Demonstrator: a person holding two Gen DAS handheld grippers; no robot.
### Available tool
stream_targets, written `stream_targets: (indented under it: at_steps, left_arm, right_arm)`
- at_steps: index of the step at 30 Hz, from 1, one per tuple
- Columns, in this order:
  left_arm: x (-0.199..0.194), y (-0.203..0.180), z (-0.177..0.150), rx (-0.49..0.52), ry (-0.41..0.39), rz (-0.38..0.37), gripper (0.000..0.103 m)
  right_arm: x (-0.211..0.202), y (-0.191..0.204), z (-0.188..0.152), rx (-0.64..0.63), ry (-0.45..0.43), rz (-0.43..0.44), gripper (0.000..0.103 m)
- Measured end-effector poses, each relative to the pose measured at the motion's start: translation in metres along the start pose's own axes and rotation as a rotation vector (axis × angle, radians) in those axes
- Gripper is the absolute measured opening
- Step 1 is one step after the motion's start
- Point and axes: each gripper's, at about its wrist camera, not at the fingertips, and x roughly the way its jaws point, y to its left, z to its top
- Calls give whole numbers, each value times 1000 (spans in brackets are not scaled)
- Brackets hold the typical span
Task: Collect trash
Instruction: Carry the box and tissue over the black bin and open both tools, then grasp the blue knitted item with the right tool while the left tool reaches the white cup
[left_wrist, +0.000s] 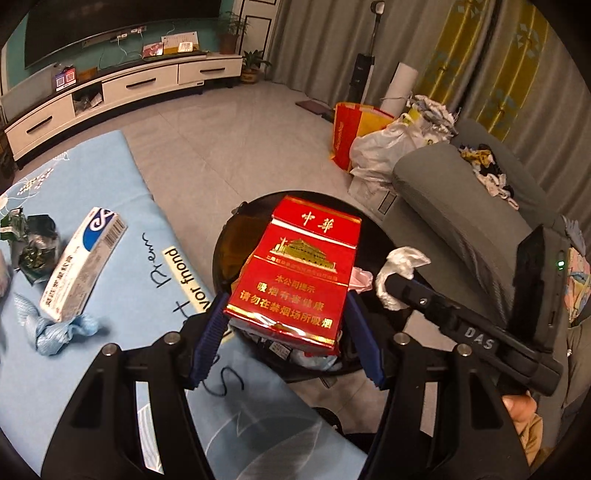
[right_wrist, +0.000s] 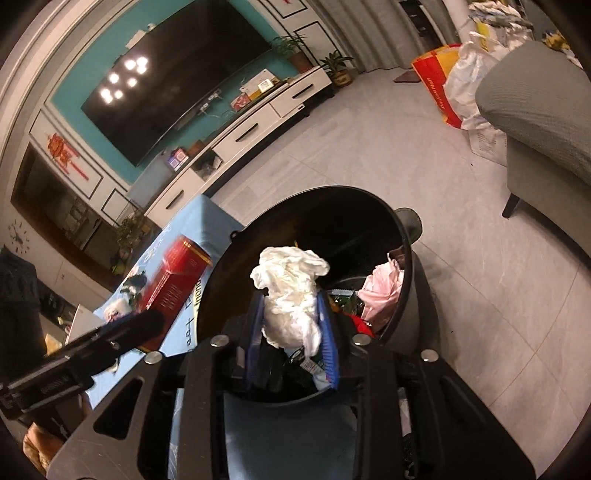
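A red cigarette pack (left_wrist: 295, 273) with gold print sits between the blue pads of my left gripper (left_wrist: 286, 301), which is shut on its lower end. The pack hangs over the open black trash bin (left_wrist: 229, 254). My right gripper (right_wrist: 291, 299) is shut on a crumpled white tissue (right_wrist: 291, 280), also above the bin's mouth (right_wrist: 332, 192). In the left wrist view the tissue (left_wrist: 402, 266) shows at the tip of the right gripper, just right of the pack. In the right wrist view the pack (right_wrist: 173, 280) appears blurred to the left.
The bin holds a pink bag (right_wrist: 380, 291) and mixed wrappers. On the light blue table cloth (left_wrist: 122, 177) lie a white and blue box (left_wrist: 81, 266), green wrappers (left_wrist: 33, 243) and a knotted blue cloth (left_wrist: 62, 328). A grey sofa (left_wrist: 461, 206) stands right, with bags (left_wrist: 376, 147) beyond it.
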Motion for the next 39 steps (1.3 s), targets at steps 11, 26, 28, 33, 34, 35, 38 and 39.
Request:
stream_targets:
  at_steps: [11,26,28,33,34,35,38,39]
  left_arm:
    - [1,15,-11,-32,18,7,81]
    - [-92,95,-114,-266,5,178,91]
    - [-107,111,-126,-320,-7,197,91]
    - [-144,149,-159,-462,-47,209,91]
    - [-151,153,-165,-478,-61,212,91]
    - [-156,157,-170,-490,-73,214,92]
    - [-166,172,-187,-530,-86,215,92]
    - [-167,177,-190,-540,-89,214,92]
  right_arm:
    - [-2,-11,0,65,17,24,56]
    - [3,60,-29,-131,127,58,57]
    - [4,79,-39,-180,152,76,57]
    - [0,124,-61,-304,193,95,57]
    - [0,132,-65,-330,196,95,57]
    - [0,142,-70,-369,199,87,57]
    - [7,163,-83,-450,219,59,57]
    - [9,168,-86,-463,226,58,57]
